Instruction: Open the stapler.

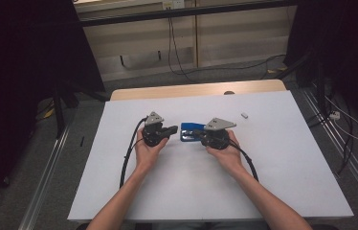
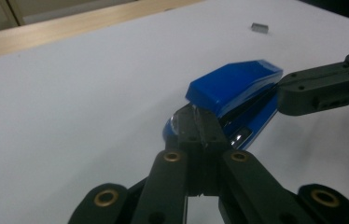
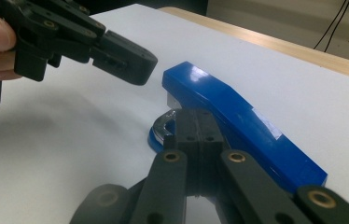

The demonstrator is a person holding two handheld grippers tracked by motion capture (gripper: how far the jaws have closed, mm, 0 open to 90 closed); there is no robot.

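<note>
The left gripper has its jaws brought together with nothing between them; in the left gripper view the closed tips sit just in front of the blue stapler, at its low front end, and I cannot tell whether they touch it. The right gripper is also closed, jaws together. In the right gripper view its tips lie low beside the stapler's base, near the metal front plate, but whether they pinch any part of it is hidden by the jaws themselves.

The stapler lies near the middle of the white worktop, between the two grippers, its top arm raised a little from the base. A small grey staple strip lies well apart, toward the worktop's far right corner.

By my judgement, the step in hand is steadying the stapler from both ends. The next move likely calls for one gripper to hold the base down while the other lifts the top arm open.
</note>
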